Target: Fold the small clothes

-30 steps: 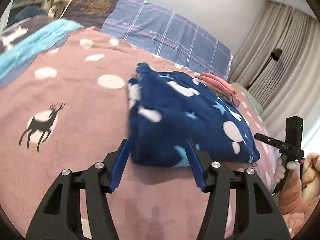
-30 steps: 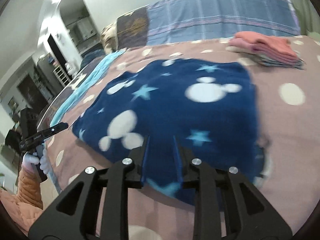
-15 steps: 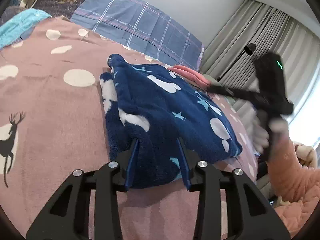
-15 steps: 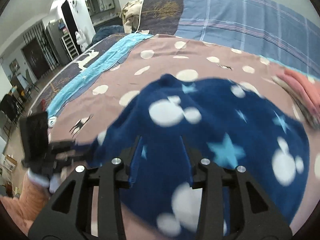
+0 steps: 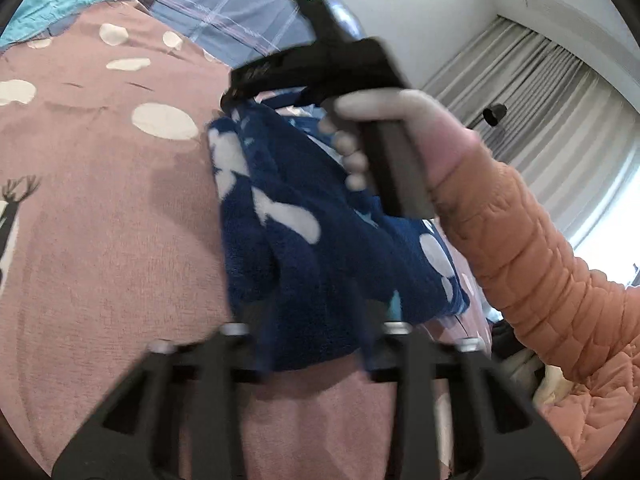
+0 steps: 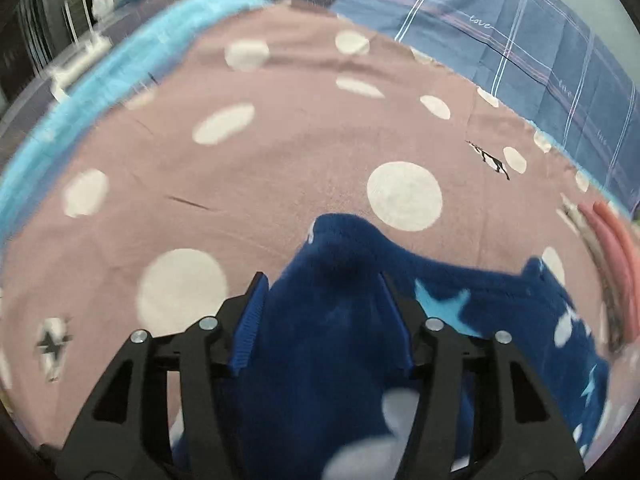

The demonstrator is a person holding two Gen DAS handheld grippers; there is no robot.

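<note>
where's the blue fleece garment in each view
Left wrist: blue fleece garment sits centre, from below the right hand-held gripper's body down to the near fingers.
Right wrist: it fills the lower centre and right, bunched between the fingers.
Shared landmark: the pink dotted bedspread.

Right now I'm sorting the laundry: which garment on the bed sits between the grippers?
The navy fleece with white and blue shapes; the pink folded pile lies apart at the right edge, untouched.
</note>
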